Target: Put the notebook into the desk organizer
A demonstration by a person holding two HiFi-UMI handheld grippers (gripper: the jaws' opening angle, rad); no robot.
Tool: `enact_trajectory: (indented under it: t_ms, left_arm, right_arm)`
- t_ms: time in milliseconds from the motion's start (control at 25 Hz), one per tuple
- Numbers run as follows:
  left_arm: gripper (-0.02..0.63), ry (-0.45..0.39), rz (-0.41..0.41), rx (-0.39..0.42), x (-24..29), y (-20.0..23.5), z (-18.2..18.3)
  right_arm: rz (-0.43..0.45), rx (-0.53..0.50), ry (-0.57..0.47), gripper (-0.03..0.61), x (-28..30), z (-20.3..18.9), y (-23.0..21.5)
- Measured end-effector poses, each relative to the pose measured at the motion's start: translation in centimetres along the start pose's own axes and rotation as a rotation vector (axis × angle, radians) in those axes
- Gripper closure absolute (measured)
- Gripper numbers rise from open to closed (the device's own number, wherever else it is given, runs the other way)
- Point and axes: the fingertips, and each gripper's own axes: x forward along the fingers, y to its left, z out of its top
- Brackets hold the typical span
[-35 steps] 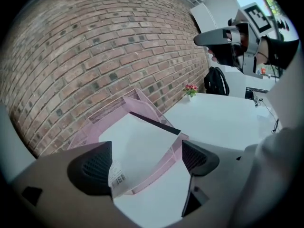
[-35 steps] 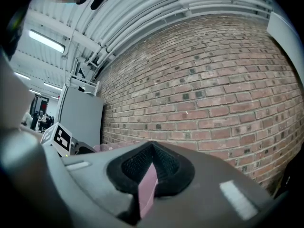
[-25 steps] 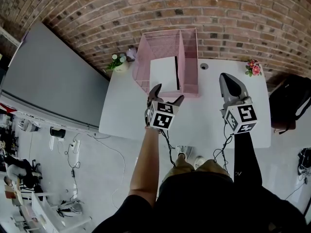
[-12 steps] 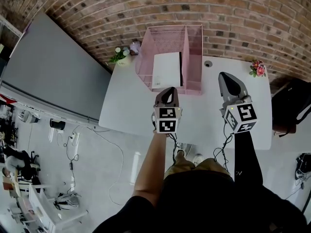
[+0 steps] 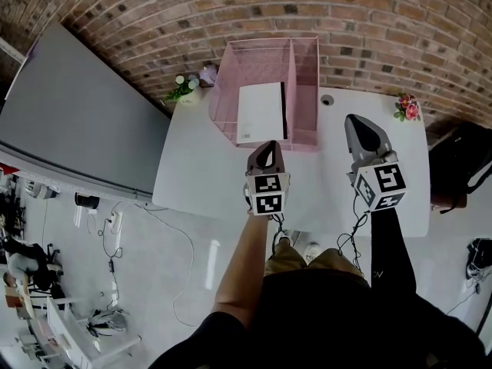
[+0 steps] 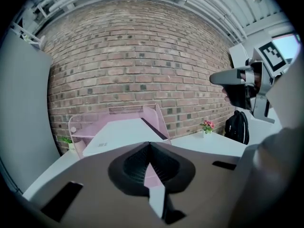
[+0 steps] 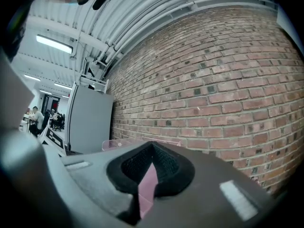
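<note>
The white notebook (image 5: 259,112) rests in the wide left compartment of the pink mesh desk organizer (image 5: 304,75), its dark spine against the divider. My left gripper (image 5: 266,147) hovers just in front of the organizer, shut and empty. In the left gripper view the notebook (image 6: 118,134) slopes inside the organizer (image 6: 80,125), beyond the closed left gripper (image 6: 150,144). My right gripper (image 5: 360,121) is over the table to the organizer's right, shut with nothing in it. The right gripper view shows the closed right gripper (image 7: 152,145) and a pink organizer edge (image 7: 124,142).
The white table (image 5: 196,167) stands against a brick wall (image 5: 369,21). On it are a small plant (image 5: 183,88) at the back left and pink flowers (image 5: 403,108) at the back right. A grey partition (image 5: 77,114) stands left, a black backpack (image 5: 460,160) right.
The left gripper's jaws, open a second ago, have closed on nothing, and it rolled upright just in front of the organizer. The right gripper has barely moved.
</note>
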Motion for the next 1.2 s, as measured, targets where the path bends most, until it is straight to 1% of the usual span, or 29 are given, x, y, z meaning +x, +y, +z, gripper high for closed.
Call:
enact_trajectory:
  t_ms: [280, 440, 760, 960, 1200]
  left_arm:
    - [0.604, -0.011, -0.014, 0.017, 2.4, 1.7, 1.3]
    - [0.604, -0.027, -0.021, 0.04, 3.8, 2.5, 2.6]
    - [0.604, -0.025, -0.026, 0.046, 6.1, 4.4, 3.9]
    - [0.604, -0.019, -0.035, 0.053, 6.4, 4.6, 4.0]
    - [0.604, -0.059, -0.022, 0.082, 4.9, 4.2, 5.6]
  right_arm:
    - [-0.014, -0.043, 0.02, 0.578, 1.3, -0.3, -0.2]
    - [-0.039, -0.048, 0.025, 0.578, 2.2, -0.3, -1.0]
    - [-0.063, -0.041, 0.025, 0.578, 4.2, -0.4, -1.6]
    - [-0.079, -0.035, 0.033, 0.578, 4.6, -0.6, -1.8]
    - [-0.08, -0.03, 0.022, 0.578, 3.6, -0.2, -1.8]
